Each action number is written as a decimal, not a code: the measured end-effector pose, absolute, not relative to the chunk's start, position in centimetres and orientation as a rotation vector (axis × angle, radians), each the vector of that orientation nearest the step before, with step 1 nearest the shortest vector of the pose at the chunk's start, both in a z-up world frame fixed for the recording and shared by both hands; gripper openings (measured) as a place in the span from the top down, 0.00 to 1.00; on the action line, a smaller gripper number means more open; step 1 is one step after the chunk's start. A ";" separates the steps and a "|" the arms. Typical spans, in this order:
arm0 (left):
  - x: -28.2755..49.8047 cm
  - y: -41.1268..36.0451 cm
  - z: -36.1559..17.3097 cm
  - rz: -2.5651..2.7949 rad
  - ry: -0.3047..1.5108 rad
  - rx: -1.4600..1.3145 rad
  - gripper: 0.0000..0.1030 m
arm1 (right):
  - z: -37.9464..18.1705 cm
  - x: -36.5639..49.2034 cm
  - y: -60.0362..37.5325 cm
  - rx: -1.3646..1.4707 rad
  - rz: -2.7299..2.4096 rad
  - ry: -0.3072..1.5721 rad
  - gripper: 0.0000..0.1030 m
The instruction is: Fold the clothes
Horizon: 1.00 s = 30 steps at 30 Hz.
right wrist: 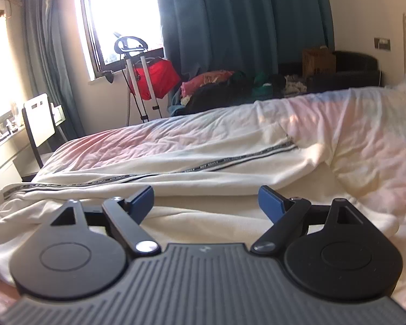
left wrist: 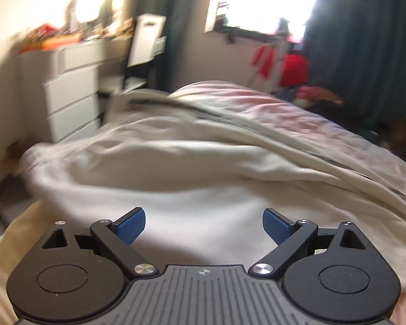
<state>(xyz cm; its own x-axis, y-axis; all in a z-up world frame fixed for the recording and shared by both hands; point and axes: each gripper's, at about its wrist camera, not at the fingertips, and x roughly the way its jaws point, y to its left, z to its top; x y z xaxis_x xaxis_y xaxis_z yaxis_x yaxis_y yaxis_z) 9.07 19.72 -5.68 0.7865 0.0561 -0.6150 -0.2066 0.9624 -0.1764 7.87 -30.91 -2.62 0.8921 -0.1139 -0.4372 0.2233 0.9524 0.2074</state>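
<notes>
the bed fills both views, covered by a quilted spread in soft pink and cream with fine creases. behind it hang heavy teal curtains in long vertical folds beside a bright window. a white chest of drawers with flat fronts stands at the left of my left wrist view, blurred, with a white-backed chair just beside it. a heap of mixed clothing lies beyond the far edge of the bed, near a red cloth on a white upright stand.

the task garment, cream trousers, lies spread flat on the spread. the fabric looks thick and matt, like fleece, with soft rolled folds; a narrow dark side tape with lettering i cannot read runs lengthwise along one leg.

in my left view the left gripper hangs low over the cream cloth, its blue ribbed pads spread wide with only fabric showing between them; i cannot tell whether they touch it. in my right view the right gripper is likewise wide apart, gripping nothing, its blue pads just above the cloth, with the striped leg lying across just beyond the fingertips.
</notes>
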 end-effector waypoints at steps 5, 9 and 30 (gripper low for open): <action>8.2 25.5 -5.3 0.354 0.704 -0.462 0.08 | -3.3 8.1 -31.9 0.275 -0.213 0.467 0.17; 8.6 30.2 -5.7 0.449 0.758 -0.661 0.09 | -3.8 8.2 -32.6 0.293 -0.231 0.495 0.17; 11.4 36.4 -10.0 0.245 0.758 -0.954 0.39 | -10.9 4.5 -45.2 1.065 -0.574 0.498 0.16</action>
<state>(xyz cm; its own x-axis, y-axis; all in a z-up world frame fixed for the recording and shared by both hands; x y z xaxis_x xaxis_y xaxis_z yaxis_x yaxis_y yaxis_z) 11.39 36.37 -9.95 0.7212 -0.1309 -0.6802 -0.5042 0.5740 -0.6452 4.47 -45.22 -10.91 0.7503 -0.1938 -0.6321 0.6530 0.3667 0.6627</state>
